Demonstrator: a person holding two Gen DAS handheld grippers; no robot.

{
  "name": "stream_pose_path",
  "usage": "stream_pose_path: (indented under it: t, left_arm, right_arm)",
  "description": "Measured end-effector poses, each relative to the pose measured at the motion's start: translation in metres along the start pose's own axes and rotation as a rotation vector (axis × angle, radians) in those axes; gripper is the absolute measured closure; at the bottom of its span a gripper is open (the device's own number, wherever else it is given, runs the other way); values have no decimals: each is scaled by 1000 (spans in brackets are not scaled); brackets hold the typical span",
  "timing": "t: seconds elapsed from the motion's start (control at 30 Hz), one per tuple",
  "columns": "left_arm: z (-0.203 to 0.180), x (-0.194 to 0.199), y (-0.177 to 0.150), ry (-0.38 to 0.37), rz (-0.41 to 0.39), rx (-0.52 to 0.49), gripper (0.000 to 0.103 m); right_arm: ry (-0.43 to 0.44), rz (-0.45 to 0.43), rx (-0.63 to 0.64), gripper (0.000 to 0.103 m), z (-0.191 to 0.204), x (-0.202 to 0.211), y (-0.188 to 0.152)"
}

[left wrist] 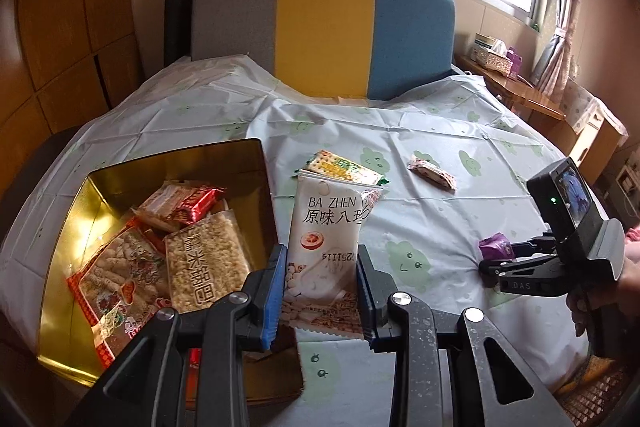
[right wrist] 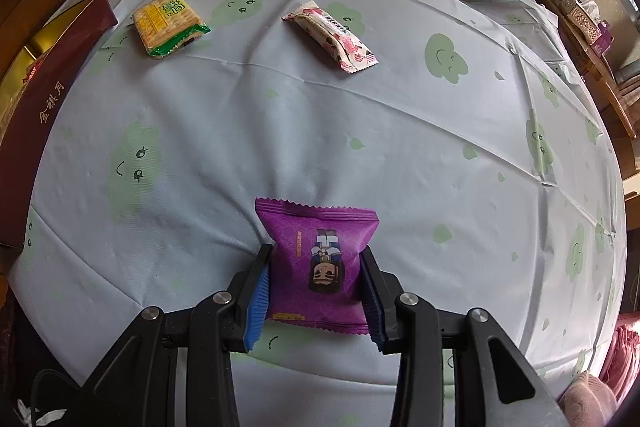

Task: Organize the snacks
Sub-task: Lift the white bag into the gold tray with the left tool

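Observation:
My left gripper [left wrist: 322, 287] is shut on a white snack packet [left wrist: 332, 227] and holds it upright above the table, just right of the gold tin box [left wrist: 100, 187]. The box holds several snack packs [left wrist: 192, 251]. My right gripper [right wrist: 316, 291] is shut on a purple snack packet [right wrist: 320, 263] resting on the tablecloth; the left wrist view shows that gripper [left wrist: 516, 255] at the right with the purple packet [left wrist: 496, 247]. A green cracker pack [right wrist: 166, 23] and a pink-white bar [right wrist: 332, 35] lie further back on the table.
The tablecloth [right wrist: 360, 131] is pale blue with green clouds. The box's dark red side [right wrist: 44, 99] runs along the left edge in the right wrist view. A grey, yellow and blue headboard [left wrist: 324, 27] stands behind the table, with a wooden shelf [left wrist: 520, 87] at the right.

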State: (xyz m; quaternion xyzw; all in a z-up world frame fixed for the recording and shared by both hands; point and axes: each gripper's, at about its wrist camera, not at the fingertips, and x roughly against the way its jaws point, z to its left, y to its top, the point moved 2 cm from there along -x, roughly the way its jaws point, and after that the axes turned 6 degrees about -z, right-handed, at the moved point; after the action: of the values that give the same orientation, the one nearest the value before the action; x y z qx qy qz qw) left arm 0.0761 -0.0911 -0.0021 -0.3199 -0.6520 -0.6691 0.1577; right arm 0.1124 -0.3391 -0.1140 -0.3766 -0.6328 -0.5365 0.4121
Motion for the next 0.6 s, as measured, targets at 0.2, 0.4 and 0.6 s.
stream_pose_path:
  t: [0.2, 0.4, 0.6]
  left_arm:
    - [47, 0, 3, 35, 11, 113, 70]
    - [121, -3, 1, 91, 42, 286, 70]
    - [167, -13, 1, 136, 56, 394, 70]
  right_arm:
    - [-9, -5, 13, 62, 1, 1, -1]
    - [-15, -11, 27, 62, 4, 1, -2]
    - [-30, -15, 47, 62, 10, 2, -3]
